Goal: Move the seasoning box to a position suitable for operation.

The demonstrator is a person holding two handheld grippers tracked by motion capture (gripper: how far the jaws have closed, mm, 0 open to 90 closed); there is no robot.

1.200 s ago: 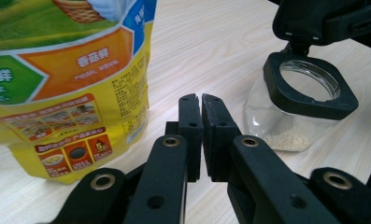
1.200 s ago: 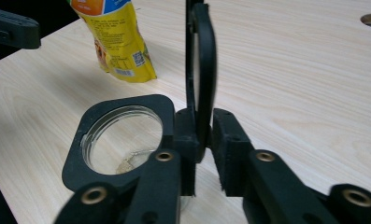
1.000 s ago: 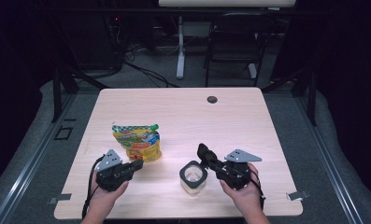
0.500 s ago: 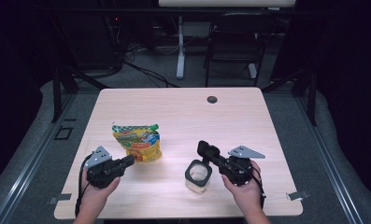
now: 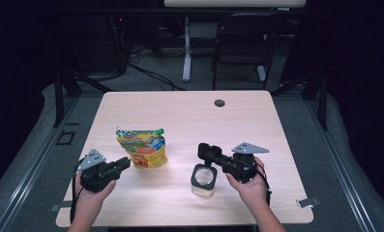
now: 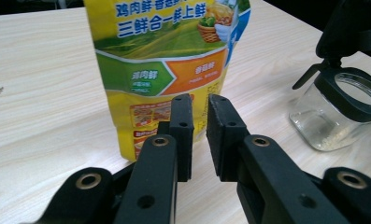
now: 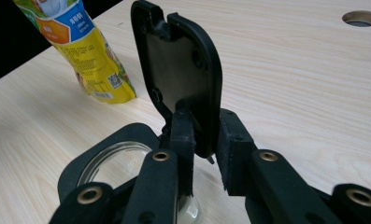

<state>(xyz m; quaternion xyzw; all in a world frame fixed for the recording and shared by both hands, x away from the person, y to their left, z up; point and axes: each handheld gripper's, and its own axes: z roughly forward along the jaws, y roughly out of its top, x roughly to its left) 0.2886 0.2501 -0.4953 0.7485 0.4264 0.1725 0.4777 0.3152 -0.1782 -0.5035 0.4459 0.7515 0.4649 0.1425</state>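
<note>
Three cameras: one fixed overhead, one on each of your grippers.
High view looks forward and down; your gripper views sit close and low, sharing the yellow pouch (image 6: 167,56) and glass jar (image 6: 335,112).

The pouch (image 6: 164,60) is cut off at twelve o'clock; the jar (image 7: 108,172) sits half hidden behind the right claw (image 7: 206,140).

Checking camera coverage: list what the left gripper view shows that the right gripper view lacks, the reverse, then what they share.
Left gripper view: the left gripper with its jaws just opening and nothing between them; the pouch from its printed front; the jar from its glass side. Right gripper view: the right gripper clamped on the jar's raised lid, its jaws just eased slightly; a cable hole. Shared: pouch, jar, wooden table.
</note>
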